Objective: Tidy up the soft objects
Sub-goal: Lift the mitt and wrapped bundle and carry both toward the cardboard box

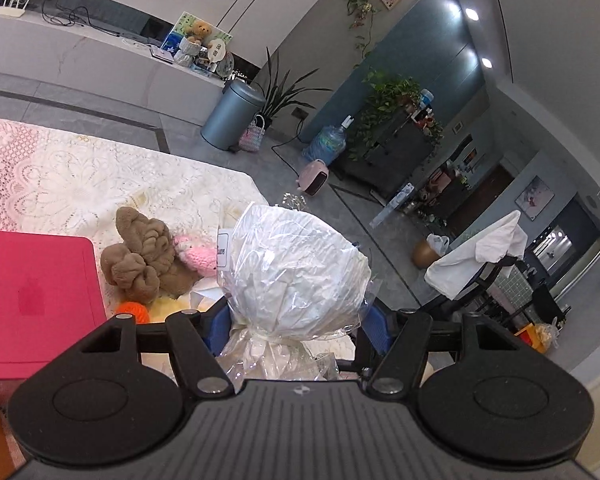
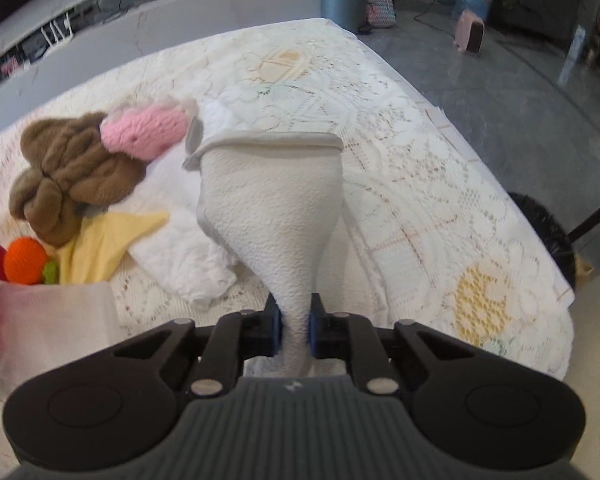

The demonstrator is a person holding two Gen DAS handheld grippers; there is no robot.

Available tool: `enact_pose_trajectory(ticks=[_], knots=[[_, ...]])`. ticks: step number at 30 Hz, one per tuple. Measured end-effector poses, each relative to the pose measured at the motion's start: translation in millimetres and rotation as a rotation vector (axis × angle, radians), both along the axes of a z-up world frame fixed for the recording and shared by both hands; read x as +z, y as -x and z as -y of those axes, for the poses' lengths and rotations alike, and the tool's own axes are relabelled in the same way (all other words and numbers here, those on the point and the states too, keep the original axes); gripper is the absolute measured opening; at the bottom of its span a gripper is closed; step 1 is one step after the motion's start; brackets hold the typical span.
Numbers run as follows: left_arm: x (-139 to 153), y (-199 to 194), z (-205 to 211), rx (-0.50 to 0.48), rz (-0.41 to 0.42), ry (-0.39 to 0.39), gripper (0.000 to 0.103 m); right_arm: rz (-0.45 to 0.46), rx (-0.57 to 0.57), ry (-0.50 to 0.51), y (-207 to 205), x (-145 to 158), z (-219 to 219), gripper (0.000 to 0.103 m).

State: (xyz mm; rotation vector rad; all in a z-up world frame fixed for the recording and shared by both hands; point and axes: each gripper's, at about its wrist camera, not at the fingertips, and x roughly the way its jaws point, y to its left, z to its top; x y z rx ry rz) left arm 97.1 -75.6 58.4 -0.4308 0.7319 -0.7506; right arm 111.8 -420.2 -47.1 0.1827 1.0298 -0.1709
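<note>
Two grippers each carry something: the left gripper (image 1: pixel 296 334) clamps a crinkly clear-plastic bag of white stuffing (image 1: pixel 296 268) at its tied neck, the right gripper (image 2: pixel 296 326) pinches a white textured cloth (image 2: pixel 272 196) by one gathered end, likely lifting both clear of the brown plush toy (image 2: pixel 76 172) at ten o'clock.

Knit toy (image 2: pixel 142 132) on plush (image 2: pixel 72 172); towel (image 2: pixel 180 256) right of plush

Both grippers hold soft goods

The left gripper (image 1: pixel 296 320) tilts gently downward, its blue-padded fingers (image 1: pixel 216 330) spread wide around a plastic-wrapped bundle (image 1: pixel 296 268). The right gripper (image 2: pixel 295 330) points steeply down, fingers (image 2: pixel 274 328) pinched tight on a white cloth (image 2: pixel 272 200).
</note>
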Motion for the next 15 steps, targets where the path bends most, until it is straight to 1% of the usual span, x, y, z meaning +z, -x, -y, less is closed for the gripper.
enact_pose_trajectory(ticks=[5,10,12,15], knots=[[14.6,19.0,-7.5,0.026,0.07,-0.01,0.075,0.061,-0.016,-0.064,7.7,9.0,7.8,0.011],[26.7,30.4,-17.4,0.061,0.108,-0.056,0.075,0.178,0.023,-0.149,23.6,34.5,7.7,0.011],[32.7,32.1,-24.1,0.084,0.127,-0.073,0.075,0.209,0.035,-0.176,28.8,44.6,6.2,0.011],[39.1,36.3,-40.6,0.129,0.135,-0.069,0.075,0.246,0.055,-0.191,36.6,59.1,0.7,0.011]])
